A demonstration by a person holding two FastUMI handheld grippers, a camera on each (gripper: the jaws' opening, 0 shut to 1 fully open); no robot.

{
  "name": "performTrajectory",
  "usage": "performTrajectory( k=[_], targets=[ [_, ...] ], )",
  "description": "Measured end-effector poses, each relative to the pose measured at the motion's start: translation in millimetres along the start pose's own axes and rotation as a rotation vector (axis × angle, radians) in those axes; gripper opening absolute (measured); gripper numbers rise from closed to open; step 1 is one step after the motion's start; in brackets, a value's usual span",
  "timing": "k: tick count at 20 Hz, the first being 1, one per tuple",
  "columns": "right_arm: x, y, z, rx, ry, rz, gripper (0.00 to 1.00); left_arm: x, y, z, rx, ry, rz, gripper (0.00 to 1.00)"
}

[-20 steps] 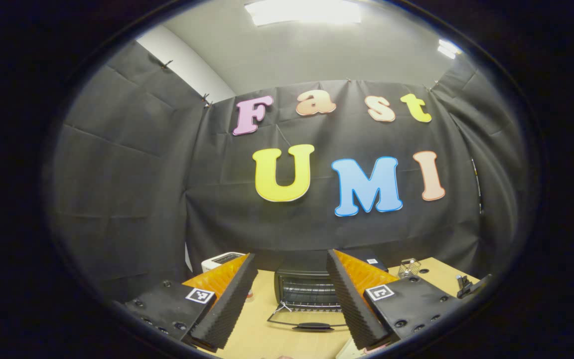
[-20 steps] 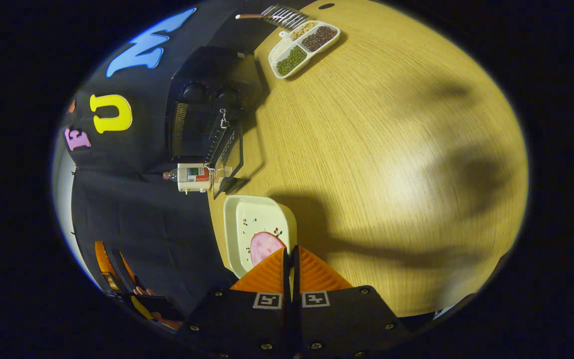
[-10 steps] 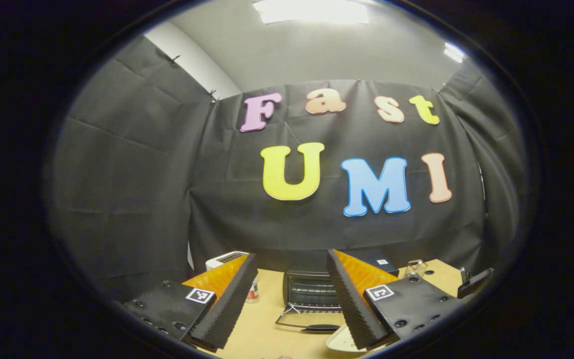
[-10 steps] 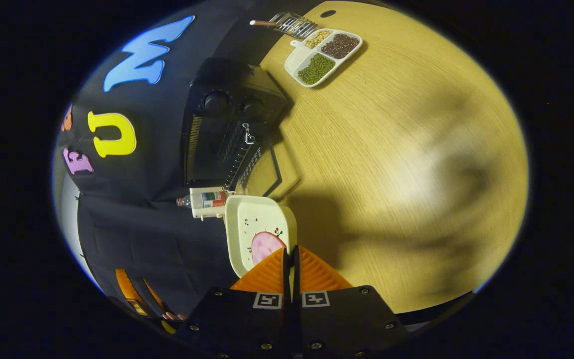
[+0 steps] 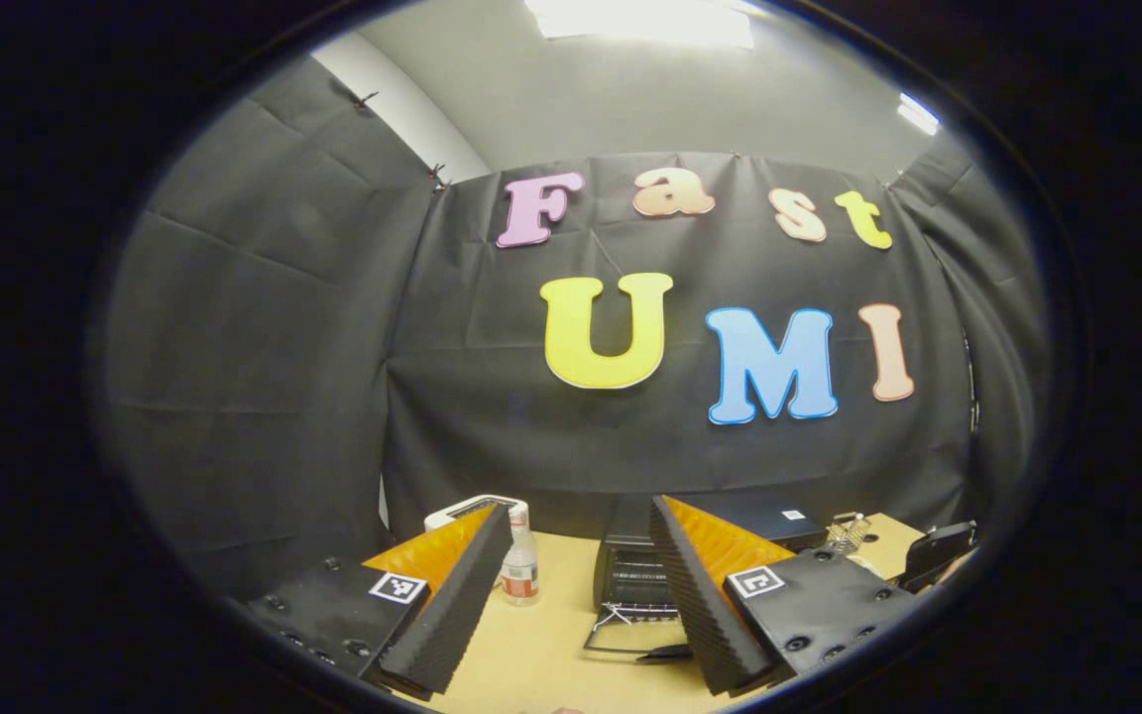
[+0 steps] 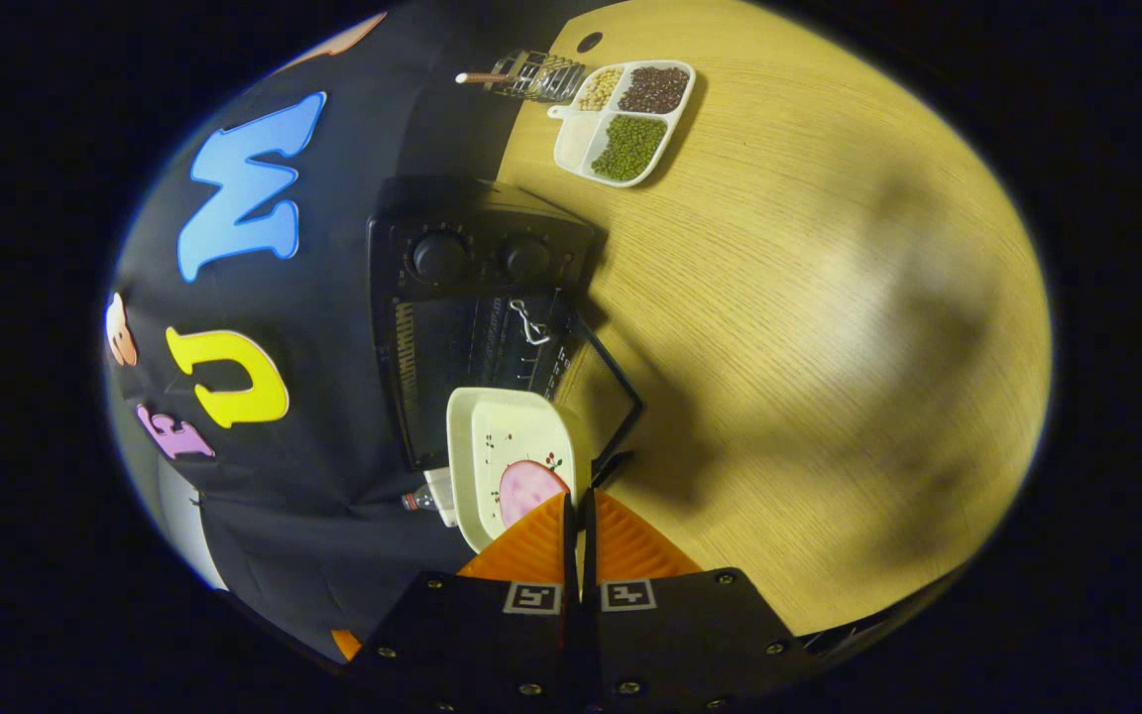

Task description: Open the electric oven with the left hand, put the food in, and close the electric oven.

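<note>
Right claw [image 6: 579, 516]: fingers pressed together, pinching the near rim of a cream dish [image 6: 516, 451]. A pink slice of food [image 6: 523, 488] lies on the dish, just ahead of the fingertips.

Oven [image 6: 477, 307] sits on the wooden surface [image 6: 829, 297] against the cloth wall. Door [image 6: 611, 397] is dropped open, with the rack visible in the opening. In the right gripper view the dish's far edge overlaps the oven mouth; whether it is past the door yet, cannot tell.

Key relation: the oven opening lies straight ahead along the right claw's line, with the dish's long axis pointing into it. The right hand looks the nearer of the two.

Left claw [image 5: 581, 580]: fingers spread wide, holding nothing. The oven [image 5: 630, 570] is between them, farther off; a bottle [image 5: 519, 565] stands to its left.

A divided tray of beans [image 6: 626, 119] is well apart.
</note>
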State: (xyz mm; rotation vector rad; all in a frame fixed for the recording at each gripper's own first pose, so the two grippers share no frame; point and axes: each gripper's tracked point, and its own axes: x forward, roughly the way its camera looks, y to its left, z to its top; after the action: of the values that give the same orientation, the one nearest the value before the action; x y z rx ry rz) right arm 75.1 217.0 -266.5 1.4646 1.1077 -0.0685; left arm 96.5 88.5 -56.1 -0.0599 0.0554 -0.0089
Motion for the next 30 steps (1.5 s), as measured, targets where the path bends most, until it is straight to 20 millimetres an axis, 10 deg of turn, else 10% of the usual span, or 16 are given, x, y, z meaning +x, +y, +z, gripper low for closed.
performTrajectory(
  k=[27, 30],
  targets=[
    [132, 100, 43, 0.241, -0.242, 0.152, 0.00, 13, 118, -30, 0.059, 0.054, 0.117, 0.99],
    [128, 111, 34, 0.216, -0.208, 0.212, 0.18, 19, 111, -32, 0.052, 0.056, 0.105, 0.99]
  ],
)
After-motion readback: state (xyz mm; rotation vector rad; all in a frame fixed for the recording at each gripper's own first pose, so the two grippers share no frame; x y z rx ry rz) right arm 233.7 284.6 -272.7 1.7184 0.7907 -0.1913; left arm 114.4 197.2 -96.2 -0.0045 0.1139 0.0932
